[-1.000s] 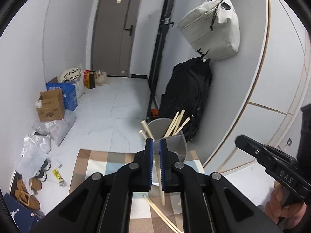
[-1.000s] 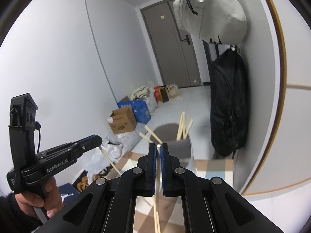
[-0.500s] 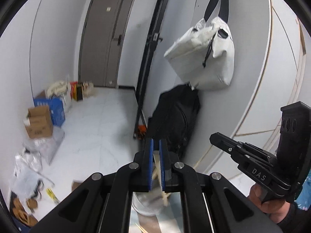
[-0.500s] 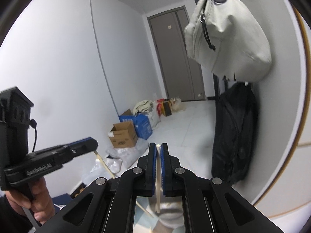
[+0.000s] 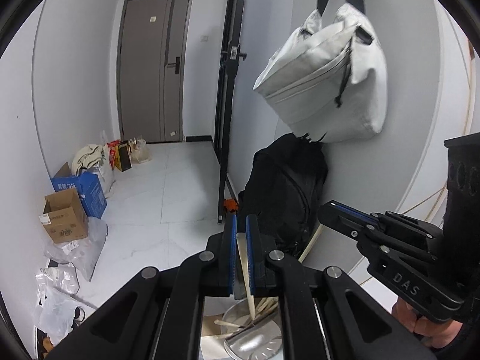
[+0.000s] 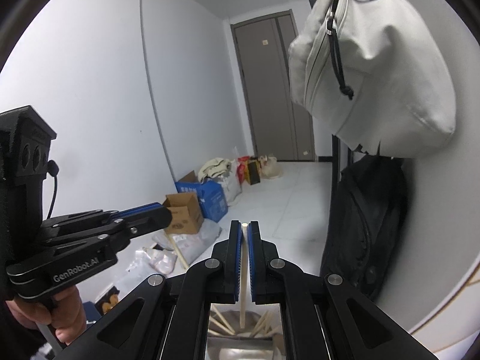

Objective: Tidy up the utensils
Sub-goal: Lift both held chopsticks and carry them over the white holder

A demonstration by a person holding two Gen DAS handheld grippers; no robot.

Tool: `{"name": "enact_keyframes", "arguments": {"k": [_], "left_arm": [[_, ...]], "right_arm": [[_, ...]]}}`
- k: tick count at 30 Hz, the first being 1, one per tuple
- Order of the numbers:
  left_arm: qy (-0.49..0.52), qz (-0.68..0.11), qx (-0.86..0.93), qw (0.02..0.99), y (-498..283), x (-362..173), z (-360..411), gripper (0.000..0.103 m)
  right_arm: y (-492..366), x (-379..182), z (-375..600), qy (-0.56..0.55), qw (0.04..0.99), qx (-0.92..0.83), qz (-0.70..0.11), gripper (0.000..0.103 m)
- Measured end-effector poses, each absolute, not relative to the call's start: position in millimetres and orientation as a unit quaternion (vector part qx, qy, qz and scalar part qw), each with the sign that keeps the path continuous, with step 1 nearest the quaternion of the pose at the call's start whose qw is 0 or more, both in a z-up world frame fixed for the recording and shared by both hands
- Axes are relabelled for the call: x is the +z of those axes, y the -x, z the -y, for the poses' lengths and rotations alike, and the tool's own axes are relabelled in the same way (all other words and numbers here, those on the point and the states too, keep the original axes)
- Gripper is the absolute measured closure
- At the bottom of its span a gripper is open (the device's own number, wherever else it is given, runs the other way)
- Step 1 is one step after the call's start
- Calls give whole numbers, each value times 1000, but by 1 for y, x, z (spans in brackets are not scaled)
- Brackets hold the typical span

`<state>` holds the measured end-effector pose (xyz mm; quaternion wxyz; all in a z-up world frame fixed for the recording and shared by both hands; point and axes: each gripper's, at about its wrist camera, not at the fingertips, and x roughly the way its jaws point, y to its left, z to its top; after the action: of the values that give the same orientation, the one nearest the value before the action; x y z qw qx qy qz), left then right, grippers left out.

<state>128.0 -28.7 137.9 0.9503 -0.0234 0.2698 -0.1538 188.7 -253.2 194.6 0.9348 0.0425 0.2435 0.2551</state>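
My left gripper [image 5: 241, 234] is shut on a pale wooden chopstick [image 5: 246, 273] that hangs down over a steel utensil cup [image 5: 255, 339] holding several chopsticks. My right gripper [image 6: 245, 234] is shut on another chopstick [image 6: 243, 279], which points down at the same cup [image 6: 240, 348]. Each gripper shows in the other's view: the right gripper [image 5: 327, 210] at the right with its chopstick [image 5: 310, 243] slanting down, the left gripper [image 6: 166, 213] at the left with its chopstick [image 6: 177, 250]. Both are held close above the cup, side by side.
A white bag [image 5: 324, 78] hangs on the wall over a black backpack [image 5: 285, 192] just behind the cup. Cardboard boxes [image 5: 64, 220], plastic bags and shoes line the left wall. A grey door [image 5: 153, 69] closes off the far end of the tiled floor.
Both grippers have risen and moved forward over the cup with their chopsticks. The cup has dropped from mid-frame to the bottom edge, and the checked mat has gone out of view.
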Motion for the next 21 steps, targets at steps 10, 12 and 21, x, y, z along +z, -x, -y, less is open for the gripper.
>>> {"name": "enact_keyframes", "arguments": {"k": [10,12,21], "left_arm": [[26,-300,-152,941,-150,111,26,101],[22,-300,-153,941,-150,108,27,101],[19,-325,-186,927,-155,90,31,101]], "right_arm": [[-213,163,250,-45,925,260,-274,99],[-215,157,249,-42,923,262,-278,99],[-216,133,237,-25,911,280,-302,99]]}}
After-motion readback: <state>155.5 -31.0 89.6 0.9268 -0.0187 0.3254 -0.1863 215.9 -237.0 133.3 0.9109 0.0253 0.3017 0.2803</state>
